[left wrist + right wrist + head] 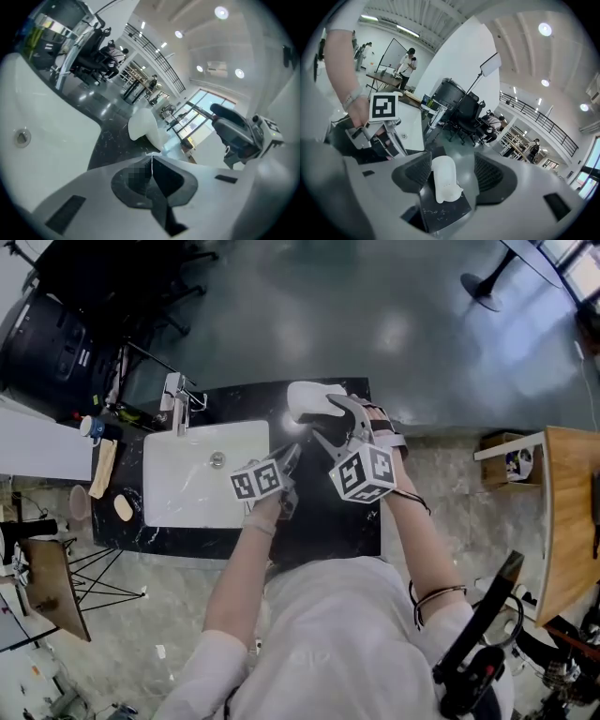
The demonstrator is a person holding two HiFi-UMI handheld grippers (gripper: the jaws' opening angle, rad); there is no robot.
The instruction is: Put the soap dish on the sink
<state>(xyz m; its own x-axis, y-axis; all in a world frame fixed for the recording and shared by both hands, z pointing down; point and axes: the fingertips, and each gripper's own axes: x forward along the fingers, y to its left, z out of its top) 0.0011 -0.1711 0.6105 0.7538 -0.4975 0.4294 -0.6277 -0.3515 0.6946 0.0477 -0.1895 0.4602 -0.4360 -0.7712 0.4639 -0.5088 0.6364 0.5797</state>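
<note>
The white soap dish (pixel 314 399) lies on the black countertop (pixel 319 521) at its far right corner, to the right of the white sink basin (pixel 187 493). My right gripper (pixel 325 420) hovers just above it with its jaws wide open; in the right gripper view the soap dish (pixel 443 180) shows between the jaws, and neither pad touches it. My left gripper (pixel 293 456) is shut on nothing, over the counter beside the basin. From the left gripper view the soap dish (pixel 143 126) lies ahead, past the shut jaws, and the right gripper (pixel 239 136) is to its right.
A chrome faucet (pixel 178 395) stands at the basin's far edge. A soap bar (pixel 123 507) and a folded cloth (pixel 102 468) lie on the counter's left end. A wooden table (pixel 567 521) is at the right, and a black bin (pixel 42 343) at the far left.
</note>
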